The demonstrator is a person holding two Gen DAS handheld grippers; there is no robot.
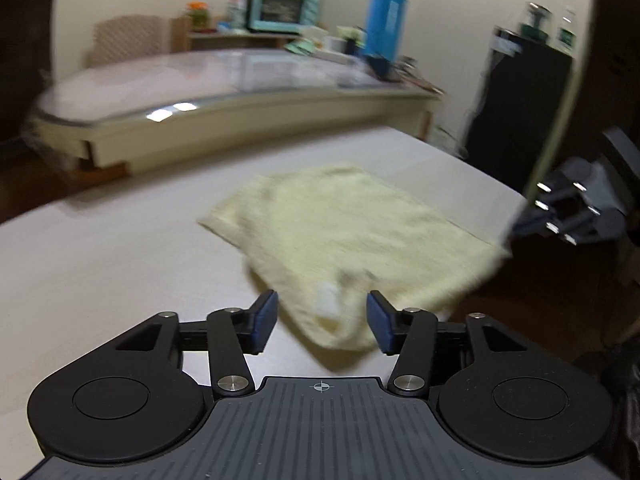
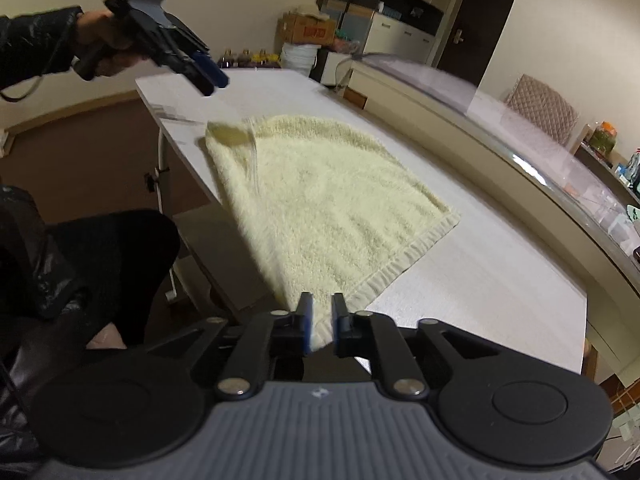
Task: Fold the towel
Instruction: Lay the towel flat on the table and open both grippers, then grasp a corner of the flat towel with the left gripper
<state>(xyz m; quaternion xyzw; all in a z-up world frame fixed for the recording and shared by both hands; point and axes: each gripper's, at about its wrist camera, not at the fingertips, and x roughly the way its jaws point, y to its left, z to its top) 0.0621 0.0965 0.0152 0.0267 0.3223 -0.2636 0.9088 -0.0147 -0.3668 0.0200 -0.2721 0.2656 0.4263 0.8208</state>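
A pale yellow towel [image 1: 340, 224] [image 2: 320, 192] lies spread on the white table [image 1: 100, 260] [image 2: 480, 280], its near side at the table's edge and blurred. My left gripper [image 1: 322, 320] is open, and a loose towel corner with a white label sags between and below its blue pads without touching them. In the right wrist view the left gripper [image 2: 212, 76] hovers above the towel's far corner. My right gripper [image 2: 322, 320] stands slightly open with the other towel corner in the narrow gap between its pads. In the left wrist view the right gripper [image 1: 520, 224] shows at the towel's right end.
A long cream counter with a glass top [image 1: 224, 92] [image 2: 500, 120] runs beyond the table. A blue flask [image 1: 386, 20] and a teal oven [image 1: 280, 8] stand behind it. A black cabinet [image 1: 520, 120] is at the right. The person's dark sleeve [image 2: 36, 48] and legs [image 2: 100, 260] are beside the table.
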